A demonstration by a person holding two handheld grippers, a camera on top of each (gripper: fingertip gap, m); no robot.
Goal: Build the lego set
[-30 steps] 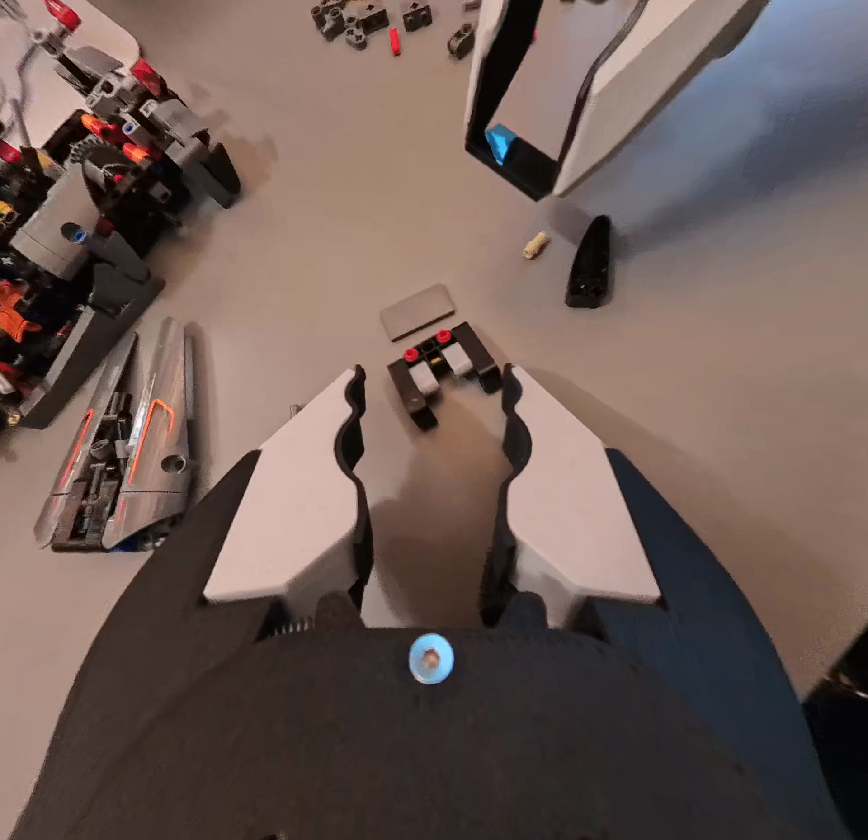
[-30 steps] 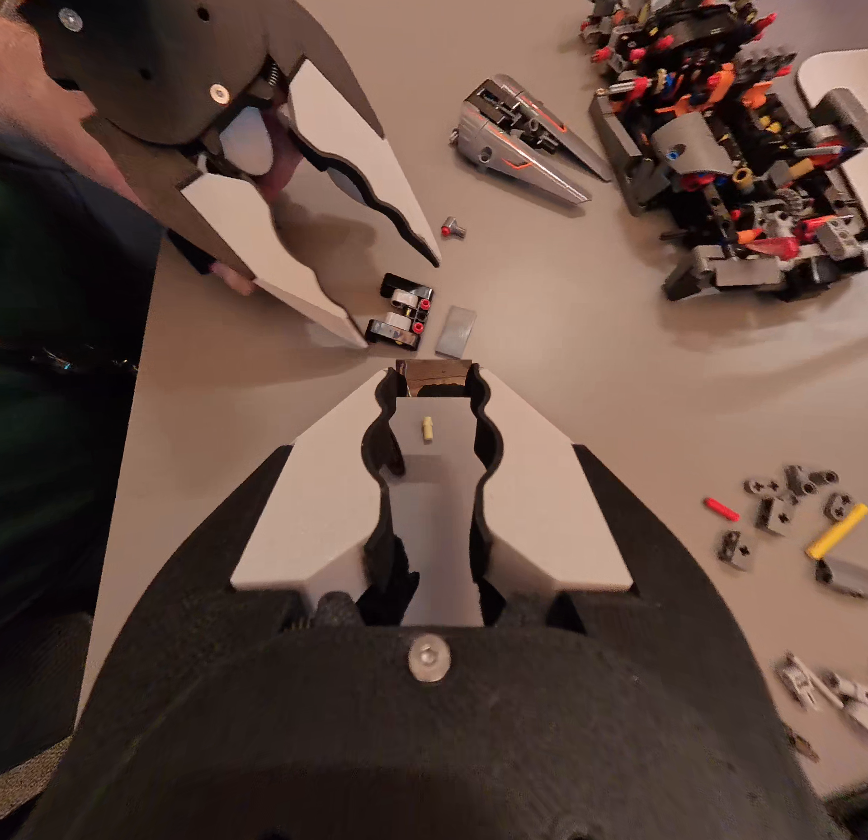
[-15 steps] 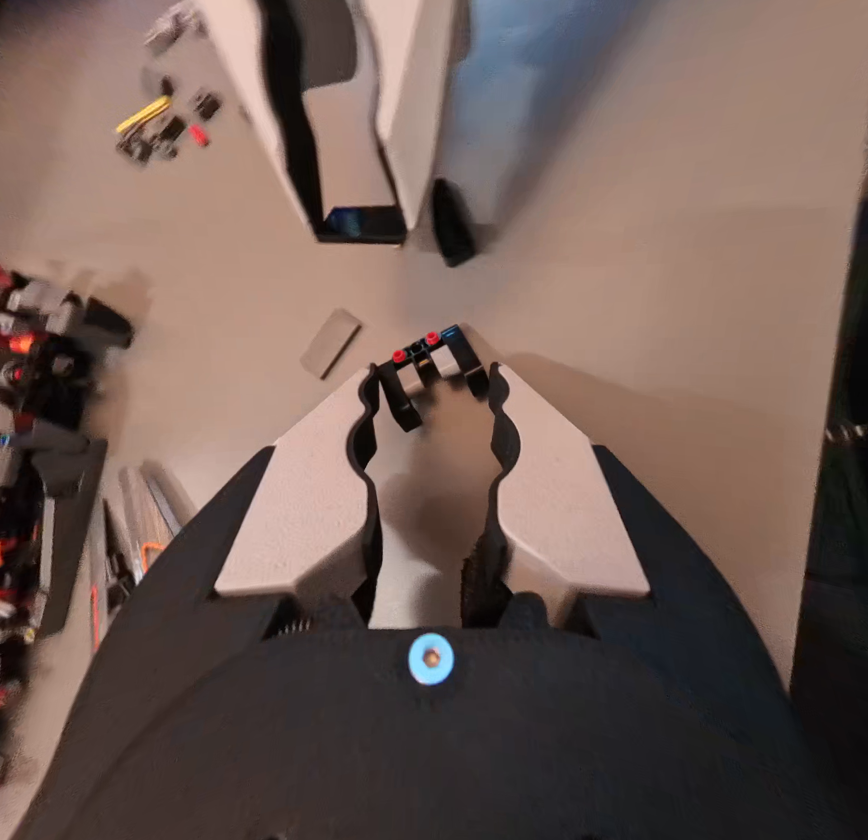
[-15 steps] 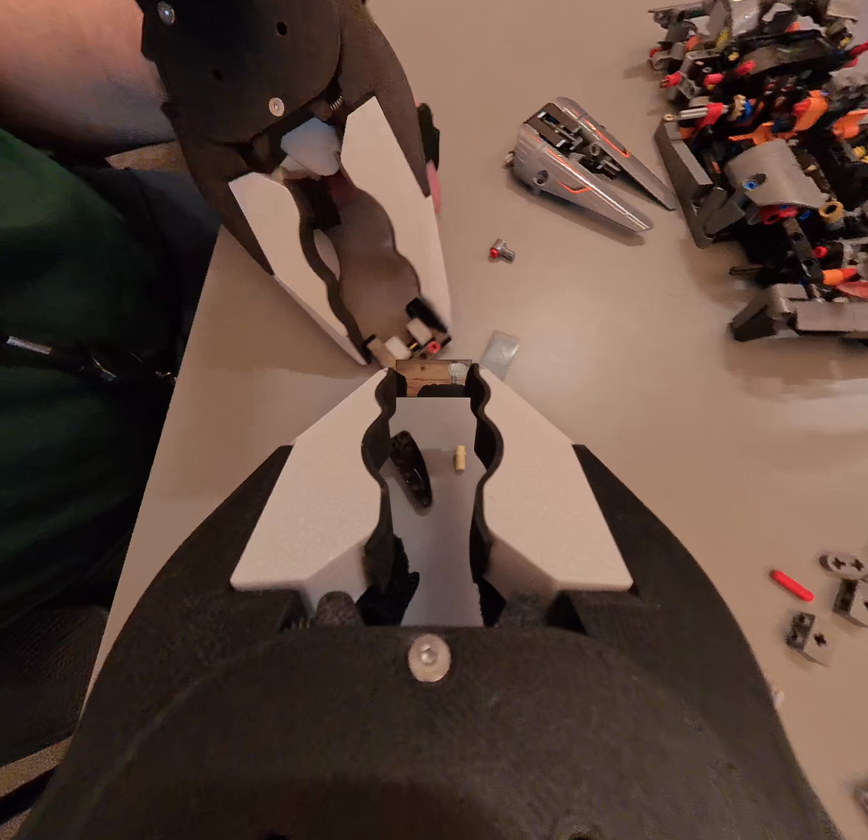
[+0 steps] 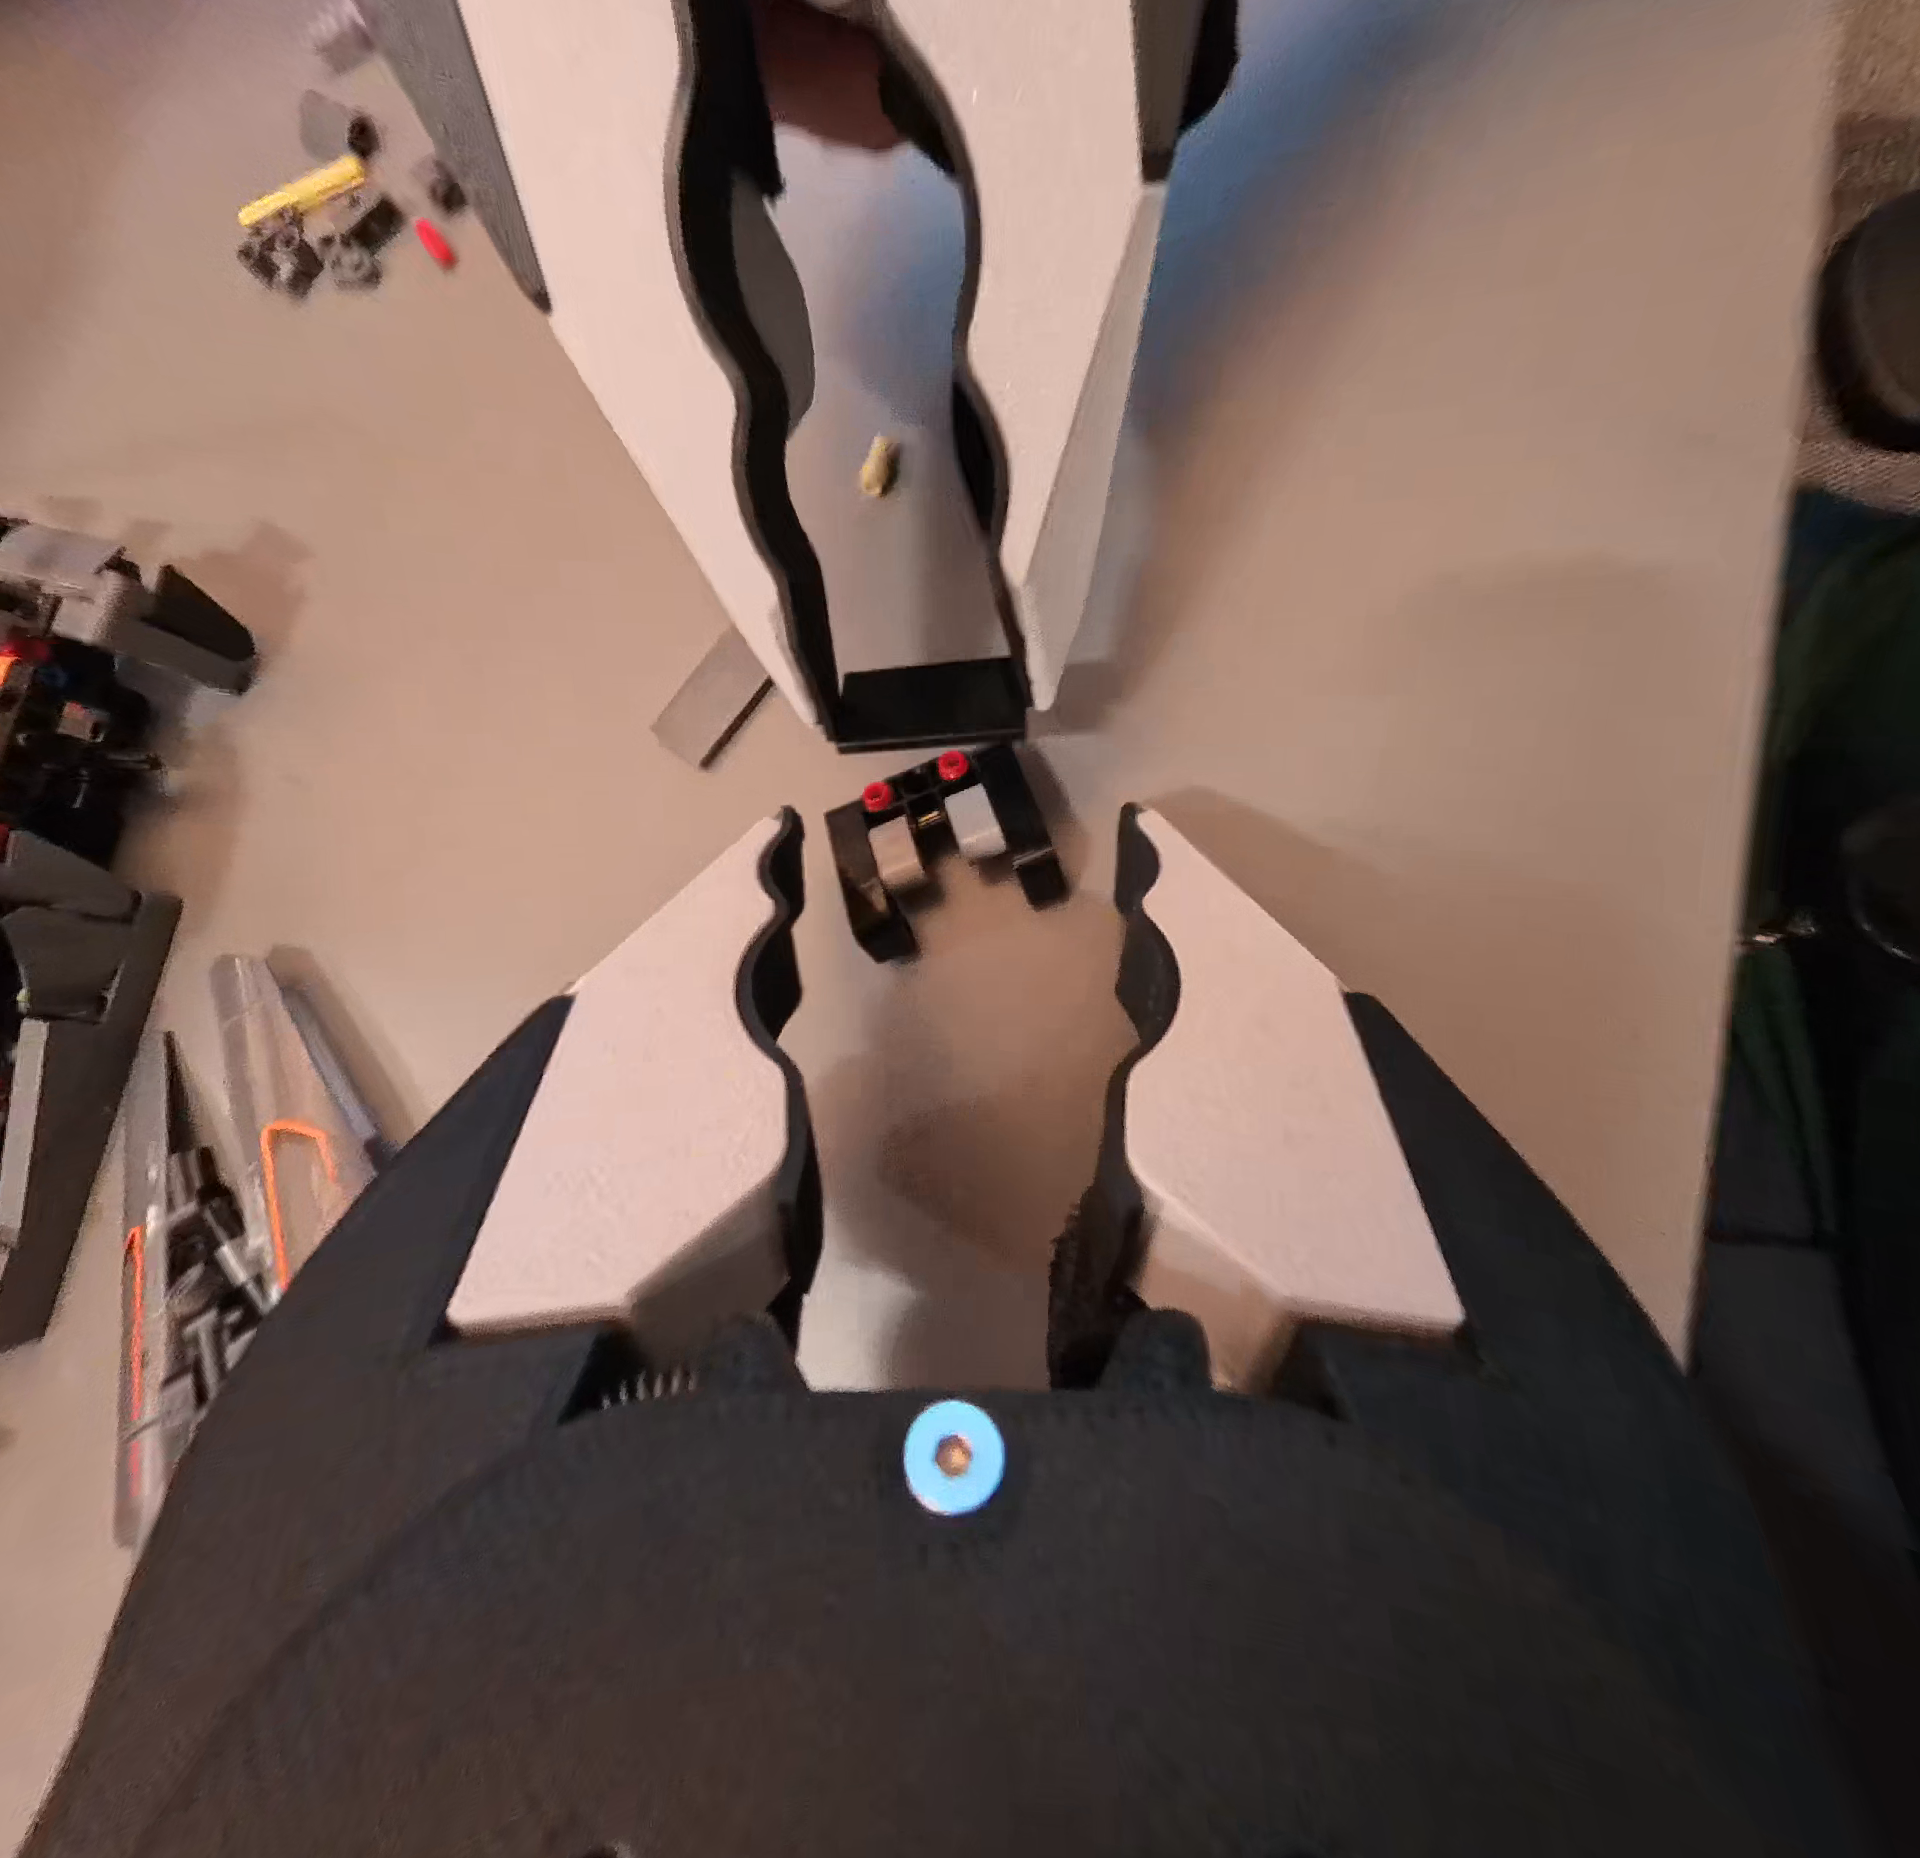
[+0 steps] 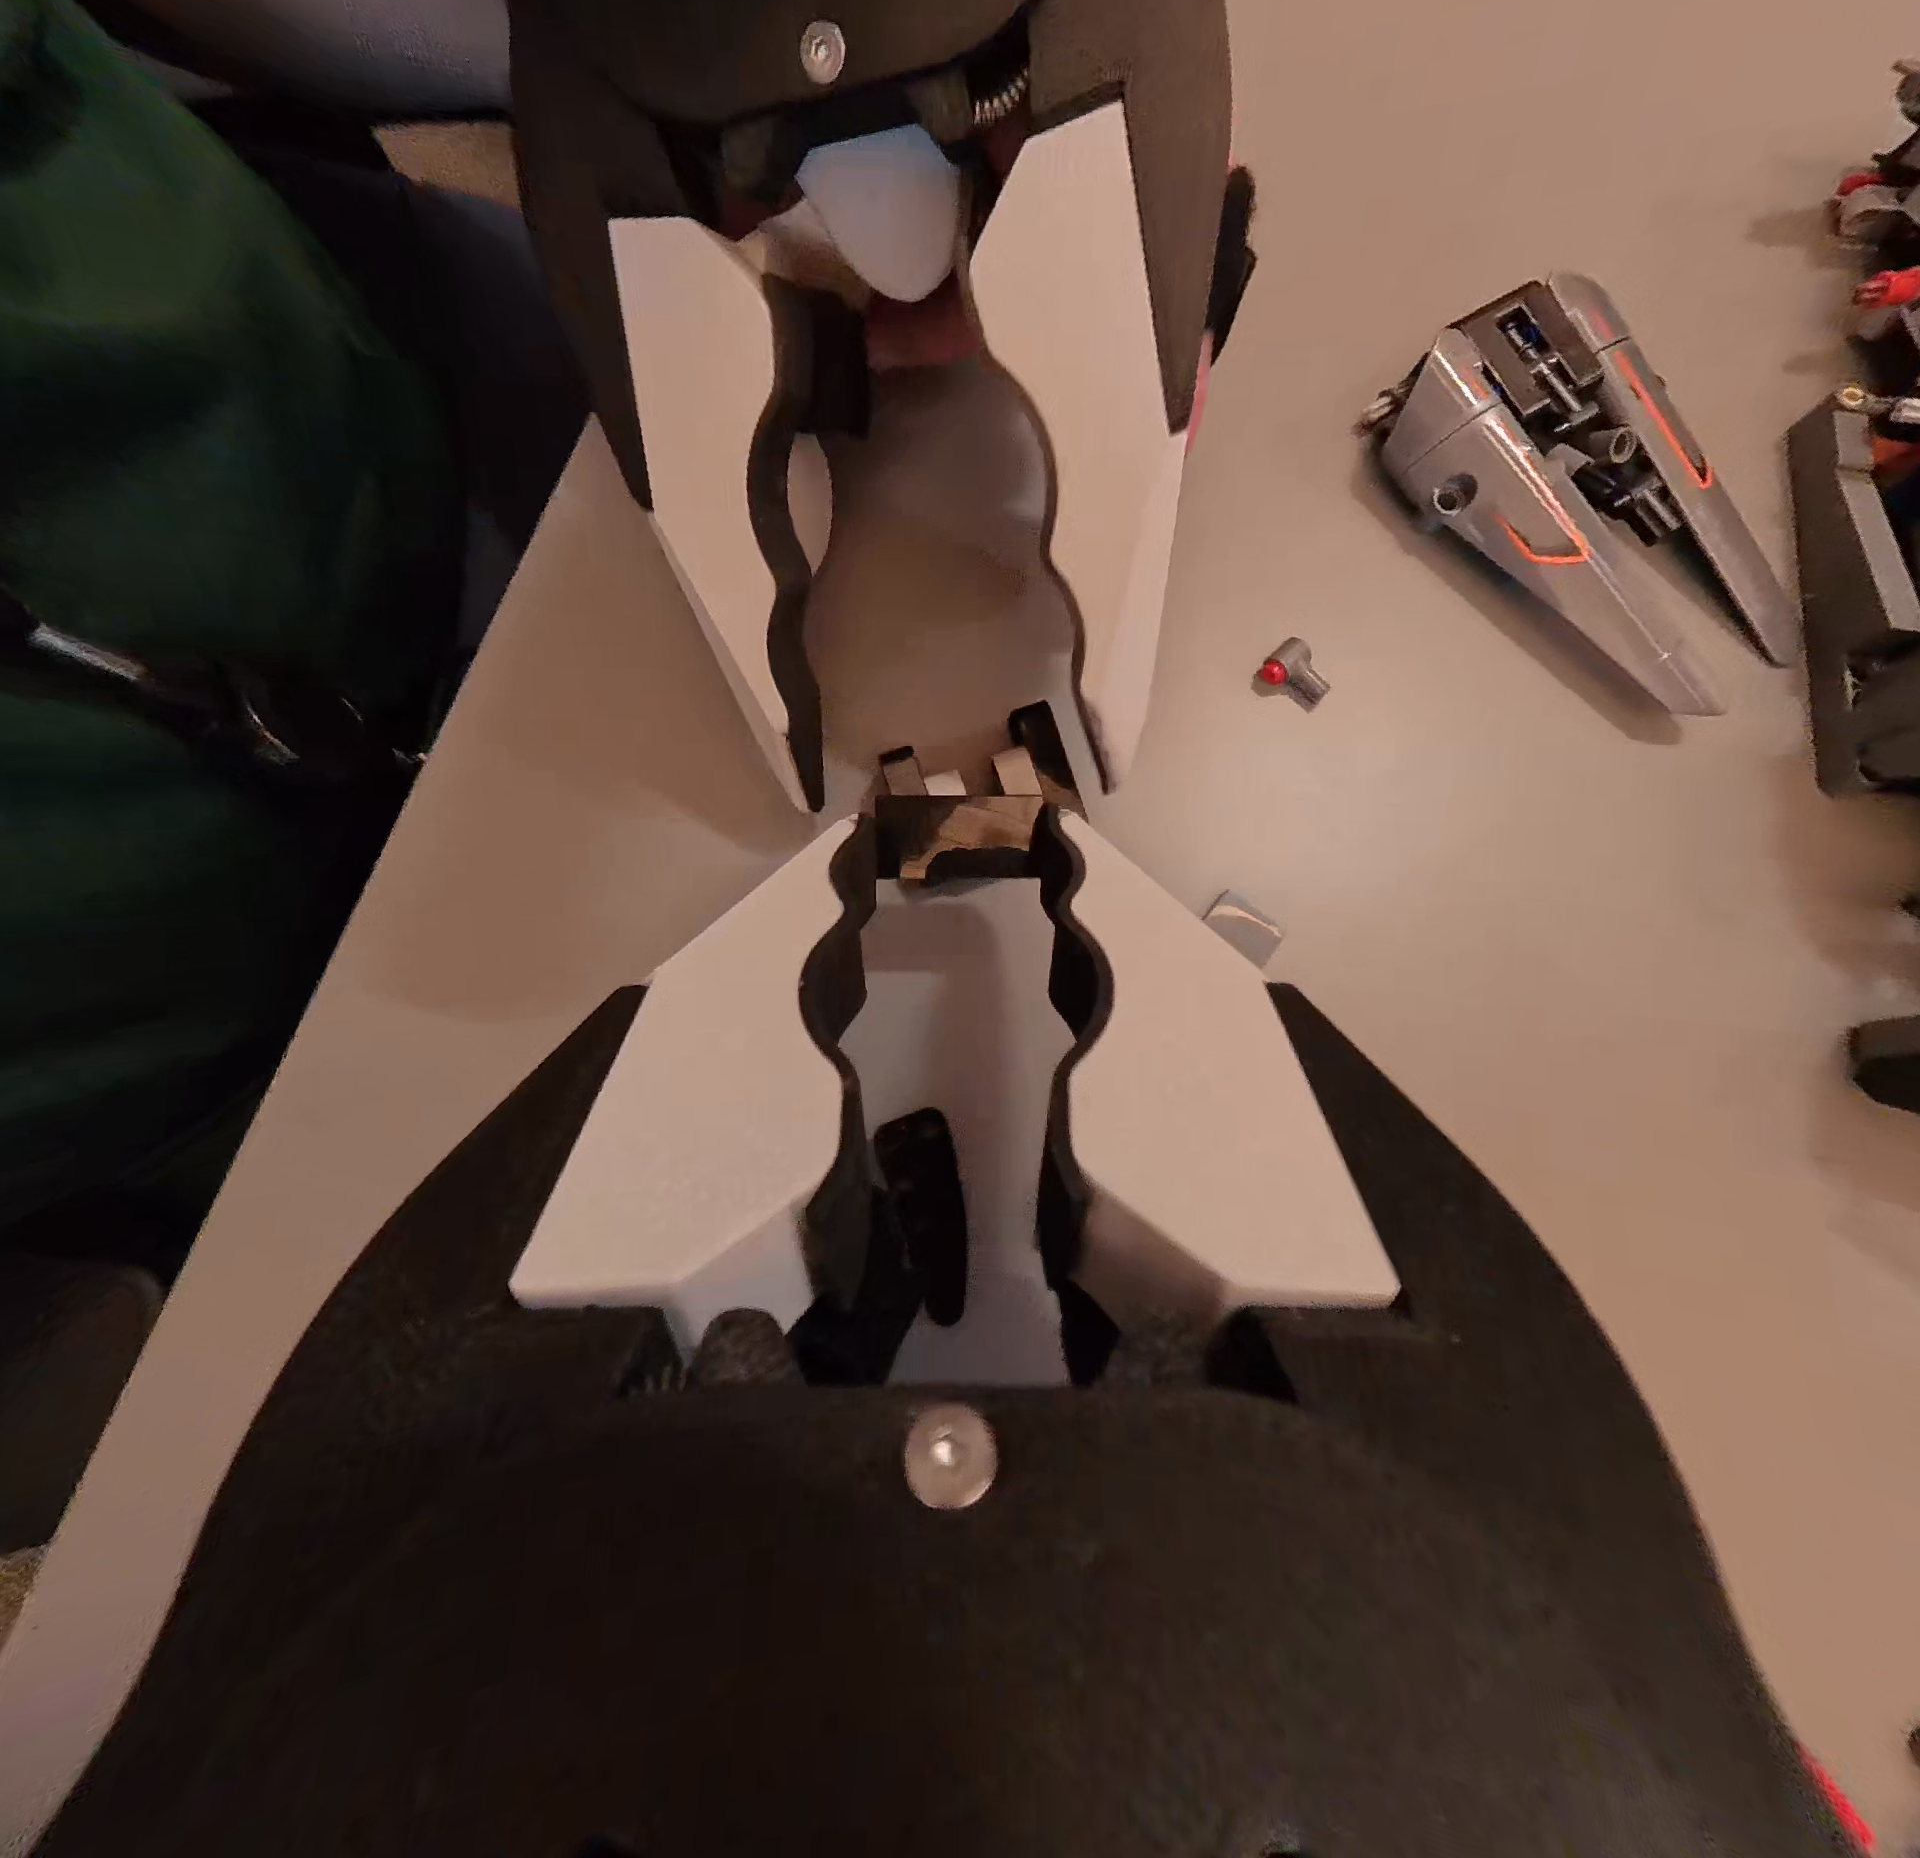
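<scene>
Black plastic, forked, and fitted with two red pins and two pale grey blocks, the small lego sub-assembly [image 5: 940, 837] is lying flat on the beige surface [image 5: 1403, 665], just ahead of the left gripper [image 5: 961, 821] and roughly centred on its line. Over the last second the left gripper's fingers [image 5: 665, 1060] have been swinging round and spreading wider, so they are now standing open on either side of the piece without touching it. The right gripper [image 6: 956, 821] has been closing in from the opposite side until its tips are nearly meeting the sub-assembly's far end; its fingers [image 6: 1174, 1081] are pinching a flat dark plate [image 6: 956, 842]. My reading is that the plate is being lined up for pressing onto the sub-assembly while the left gripper is getting ready to brace it. A small tan pin [image 5: 878, 466] and a grey flat tile [image 5: 712, 702] are lying loose nearby, a grey wedge-shaped panel section with orange lines [image 6: 1579, 520] is sitting well apart, and the large partly built model [image 5: 73, 728] is waiting farther left. No containers are showing; the loose pieces [image 5: 332, 224] are lying bare on the surface.
</scene>
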